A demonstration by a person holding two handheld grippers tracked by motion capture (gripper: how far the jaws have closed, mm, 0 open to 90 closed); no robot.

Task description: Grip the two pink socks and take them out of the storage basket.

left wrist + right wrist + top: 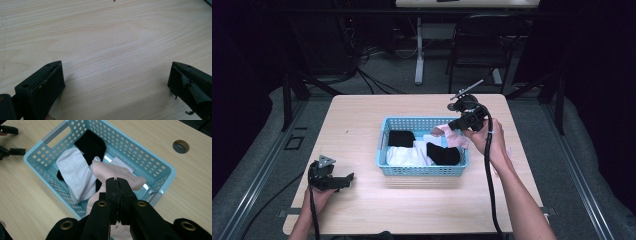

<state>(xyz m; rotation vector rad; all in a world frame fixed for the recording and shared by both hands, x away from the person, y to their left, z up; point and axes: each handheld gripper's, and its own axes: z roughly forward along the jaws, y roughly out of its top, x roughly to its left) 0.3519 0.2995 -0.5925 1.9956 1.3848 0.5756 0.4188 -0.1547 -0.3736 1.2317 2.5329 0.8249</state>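
While left gripper (346, 179) idles (agape), right gripper (117, 185) pinches pink sock (110, 171).

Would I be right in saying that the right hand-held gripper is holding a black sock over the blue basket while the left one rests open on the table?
Not quite: the sock in the right hand-held gripper is pale pink, not black, as the right gripper view shows. The black pieces lie in the blue basket. The rest stands: the left hand-held gripper rests open on the table.

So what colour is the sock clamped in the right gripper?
Pale pink sock, clearest in the right gripper view, held by the right gripper.
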